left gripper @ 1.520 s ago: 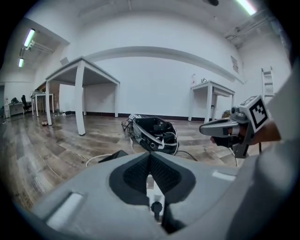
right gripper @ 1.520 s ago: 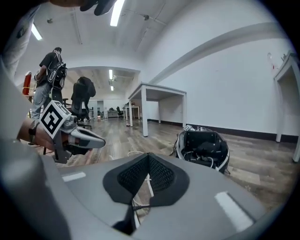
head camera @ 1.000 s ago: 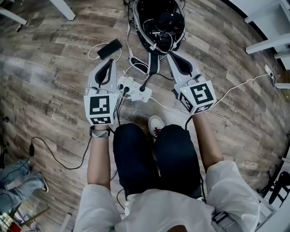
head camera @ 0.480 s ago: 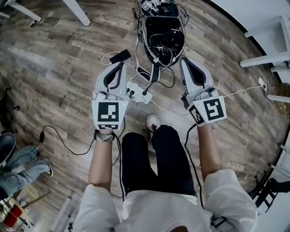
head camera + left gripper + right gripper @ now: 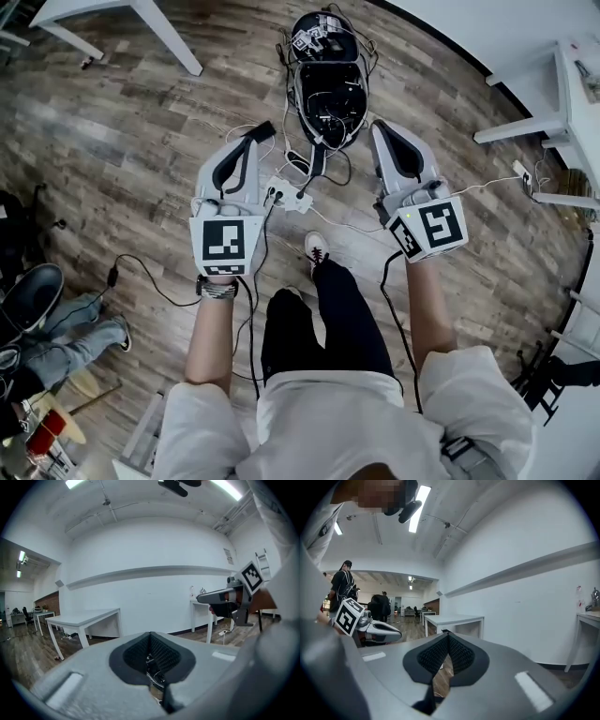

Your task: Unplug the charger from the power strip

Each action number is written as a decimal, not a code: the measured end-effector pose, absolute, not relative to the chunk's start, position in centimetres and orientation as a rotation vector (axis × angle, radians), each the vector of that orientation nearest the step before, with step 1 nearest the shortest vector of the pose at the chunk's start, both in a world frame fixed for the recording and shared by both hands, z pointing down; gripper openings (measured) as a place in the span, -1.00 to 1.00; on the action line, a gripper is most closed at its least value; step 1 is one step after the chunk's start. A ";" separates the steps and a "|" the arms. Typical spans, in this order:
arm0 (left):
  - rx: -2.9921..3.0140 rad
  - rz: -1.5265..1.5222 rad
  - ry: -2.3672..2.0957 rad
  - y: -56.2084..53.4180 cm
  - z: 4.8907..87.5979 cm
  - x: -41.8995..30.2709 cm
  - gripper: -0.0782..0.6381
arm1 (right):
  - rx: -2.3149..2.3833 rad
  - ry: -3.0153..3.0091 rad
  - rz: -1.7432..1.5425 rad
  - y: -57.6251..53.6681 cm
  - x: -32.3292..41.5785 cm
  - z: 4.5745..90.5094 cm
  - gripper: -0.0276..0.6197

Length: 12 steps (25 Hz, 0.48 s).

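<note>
Left gripper (image 5: 249, 142) and right gripper (image 5: 386, 129) both pinched closed, empty; power strip (image 5: 281, 195) flat on floor (image 5: 131, 141), long axis roughly left-right, black plug (image 5: 300, 190) seated.

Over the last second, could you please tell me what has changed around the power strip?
The left gripper and right gripper both rose away from the floor, jaws shut and empty; nothing was grasped or released. The power strip stays on the floor, a black plug still in it.
</note>
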<state>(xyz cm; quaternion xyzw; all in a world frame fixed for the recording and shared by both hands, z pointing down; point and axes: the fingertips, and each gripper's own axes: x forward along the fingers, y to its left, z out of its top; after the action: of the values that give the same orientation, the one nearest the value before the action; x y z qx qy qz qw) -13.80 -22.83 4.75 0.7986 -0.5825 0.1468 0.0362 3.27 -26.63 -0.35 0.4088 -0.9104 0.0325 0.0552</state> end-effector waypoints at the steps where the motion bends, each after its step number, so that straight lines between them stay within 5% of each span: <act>1: 2.455 0.447 -1.795 -22.5 3.0 -14.0 -0.77 | 1.250 -2.765 0.125 -26.2 3.2 -1.9 -0.91; 12: 2.482 0.405 -1.845 -15.8 -12.1 -15.1 -0.77 | 1.325 -2.795 0.116 -19.1 2.9 -17.6 -0.91</act>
<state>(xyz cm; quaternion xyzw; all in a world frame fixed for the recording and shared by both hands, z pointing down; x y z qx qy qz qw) -15.14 -15.76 -12.08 0.7958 -0.5914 0.1298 0.0113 2.95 -19.13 -17.62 0.4281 -0.9027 0.0373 0.0233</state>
